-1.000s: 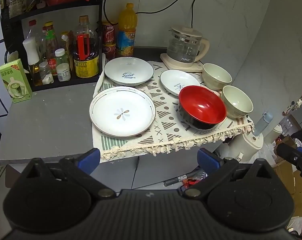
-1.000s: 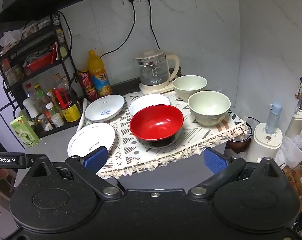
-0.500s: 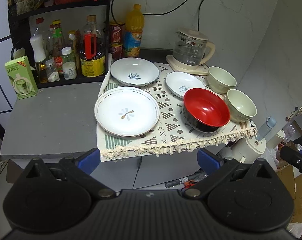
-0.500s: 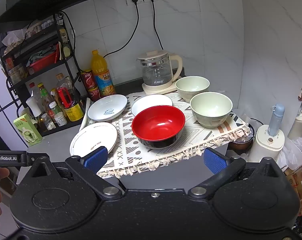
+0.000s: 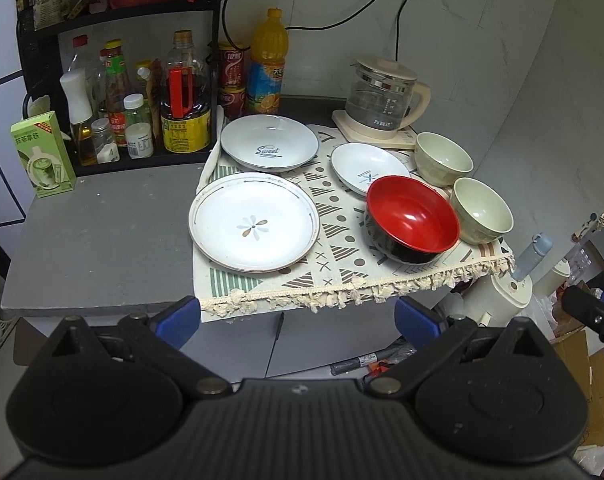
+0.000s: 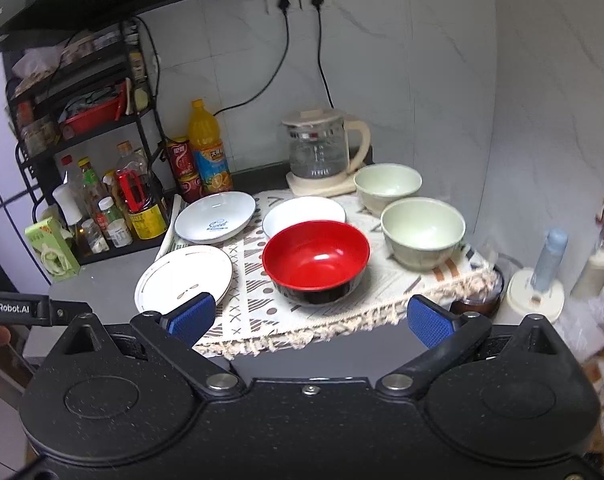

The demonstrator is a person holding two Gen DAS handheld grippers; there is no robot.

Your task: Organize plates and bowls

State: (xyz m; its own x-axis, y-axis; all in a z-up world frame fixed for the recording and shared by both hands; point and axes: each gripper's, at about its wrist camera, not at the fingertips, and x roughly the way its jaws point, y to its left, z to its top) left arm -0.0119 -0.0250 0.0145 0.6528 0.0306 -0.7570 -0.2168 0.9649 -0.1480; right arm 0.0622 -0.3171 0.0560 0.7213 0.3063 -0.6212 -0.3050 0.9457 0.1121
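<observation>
On a patterned cloth [image 5: 333, 256] lie a large flower plate [image 5: 254, 222], a "Sweet" plate [image 5: 269, 142], a small white plate [image 5: 367, 168], a red bowl [image 5: 413, 218] and two pale green bowls [image 5: 442, 158] [image 5: 481, 210]. The right wrist view shows the same set: flower plate [image 6: 184, 276], "Sweet" plate [image 6: 215, 216], small plate [image 6: 303, 212], red bowl [image 6: 315, 262], green bowls [image 6: 387, 186] [image 6: 423, 232]. My left gripper [image 5: 298, 316] is open and empty, short of the counter's front edge. My right gripper [image 6: 309, 318] is open and empty, in front of the red bowl.
A glass kettle [image 5: 383, 96] stands at the back right. A black rack [image 5: 114, 80] with bottles and an orange juice bottle [image 5: 266, 76] stand at the back left. A green carton [image 5: 42, 154] stands on the grey counter [image 5: 102, 232]. White appliances [image 6: 535, 288] stand below right.
Both views have shifted: the dishes sit a little lower and further right in the left wrist view, and lower in the right wrist view. No dish has moved. Both grippers stay open.
</observation>
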